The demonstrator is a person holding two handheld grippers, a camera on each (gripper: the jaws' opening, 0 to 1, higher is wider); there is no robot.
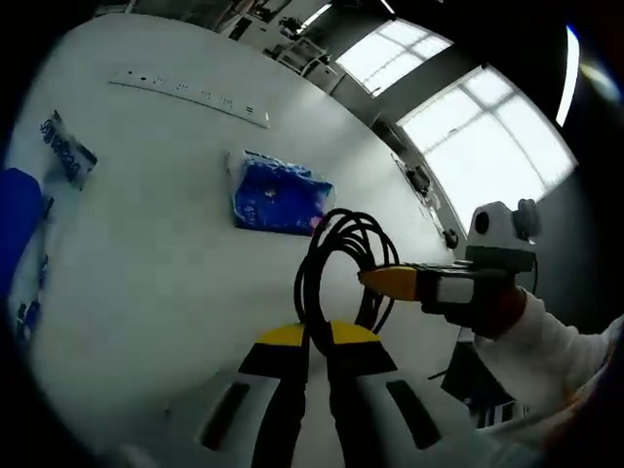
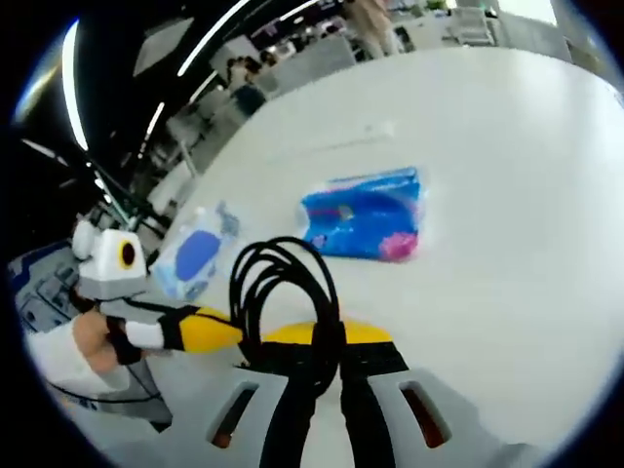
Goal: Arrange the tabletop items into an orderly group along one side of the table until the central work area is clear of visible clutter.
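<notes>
White tabletop point(image 1: 146, 253) fills most of both views; big windows point(image 1: 478, 127) at upper right of the left gripper view, ceiling light strips point(image 2: 210, 39) at upper left of the right gripper view.

Left gripper point(image 1: 314, 336): yellow-tipped jaws rise from bottom centre, pinched together on the black cable coil point(image 1: 341, 263). Coil loops stand up just above the tips. The right gripper point(image 1: 390, 283) enters the same view from the right, yellow tip touching the coil, held by a hand in a white sleeve point(image 1: 546, 341).

Right gripper view: its own jaws point(image 2: 327, 336) at bottom centre are likewise clamped on the cable coil point(image 2: 283, 292), loops rising at centre. Left gripper point(image 2: 210, 331) comes in from the left, tip against the coil.

So both grippers are closed on the same coil, which is lifted off the table.

Blue tissue pack point(image 1: 278, 195) lies flat on the table, centre of the left gripper view, beyond the coil, apart from it. White power strip point(image 1: 190, 93) lies upper left, well apart. Small blue-print packet point(image 1: 66, 146) near the left edge. Right gripper view also has the tissue pack point(image 2: 366, 214) at centre, blue-white packet point(image 2: 195, 252) to its left.
</notes>
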